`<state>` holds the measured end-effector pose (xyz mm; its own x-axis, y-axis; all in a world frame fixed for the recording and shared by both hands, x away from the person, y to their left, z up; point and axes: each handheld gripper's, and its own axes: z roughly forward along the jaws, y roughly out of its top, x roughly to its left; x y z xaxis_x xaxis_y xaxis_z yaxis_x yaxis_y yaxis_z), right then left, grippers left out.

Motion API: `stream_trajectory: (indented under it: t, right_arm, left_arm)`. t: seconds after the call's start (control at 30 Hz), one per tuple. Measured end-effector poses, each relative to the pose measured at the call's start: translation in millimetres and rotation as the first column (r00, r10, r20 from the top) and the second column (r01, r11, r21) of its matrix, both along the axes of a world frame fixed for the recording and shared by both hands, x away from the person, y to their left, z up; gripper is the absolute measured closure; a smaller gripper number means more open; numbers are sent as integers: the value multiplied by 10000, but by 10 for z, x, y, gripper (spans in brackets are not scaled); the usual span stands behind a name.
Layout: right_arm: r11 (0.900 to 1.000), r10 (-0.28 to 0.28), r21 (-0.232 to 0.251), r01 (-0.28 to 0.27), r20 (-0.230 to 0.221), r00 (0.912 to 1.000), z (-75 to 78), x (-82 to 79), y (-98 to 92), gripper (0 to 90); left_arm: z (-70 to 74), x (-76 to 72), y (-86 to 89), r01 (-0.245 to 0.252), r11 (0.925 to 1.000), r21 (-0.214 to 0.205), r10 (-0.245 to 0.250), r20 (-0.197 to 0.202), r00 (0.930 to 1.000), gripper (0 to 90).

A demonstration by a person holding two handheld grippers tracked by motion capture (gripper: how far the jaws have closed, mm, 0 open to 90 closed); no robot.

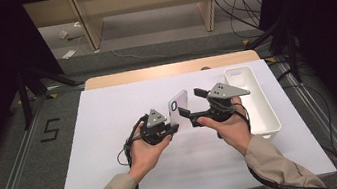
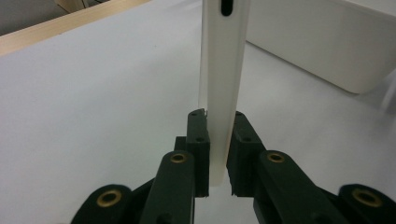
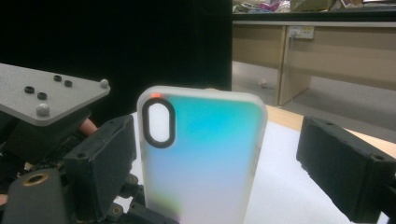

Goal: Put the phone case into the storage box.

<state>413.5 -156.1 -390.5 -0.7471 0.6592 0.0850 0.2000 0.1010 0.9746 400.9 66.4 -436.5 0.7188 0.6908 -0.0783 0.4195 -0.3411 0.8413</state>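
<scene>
A white counter (image 1: 111,133) stood on grey carpet in a dim room, with pale wooden furniture and loose cables beyond its far edge and a white bin (image 1: 253,102) along its right edge. Over the middle of the counter, the left claw (image 1: 174,128) pinched the bottom edge of a phone case (image 1: 179,107), holding it upright. The right claw (image 1: 191,106) stood wide, its jaws either side of the case and clear of it.

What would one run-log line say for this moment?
left hand-held gripper: shut on phone case | right hand-held gripper: open beside case | white bin: right
</scene>
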Motion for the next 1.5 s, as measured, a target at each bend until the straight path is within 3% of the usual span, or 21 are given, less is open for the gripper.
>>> stream_trajectory:
  t: [0.87, 1.5]
  right_arm:
    - [9983, -517, 274, 522, -181, 9985, -48, -2, 66, 100]
    - [9974, -707, 136, 708, -110, 9974, -76, -14, 90, 155]
  left_arm:
    - [-11, -53, -185, 322, 9995, 76, -322, 43, 9995, 805]
    - [-4, -64, -206, 364, 9993, 6, -364, 66, 9993, 805]
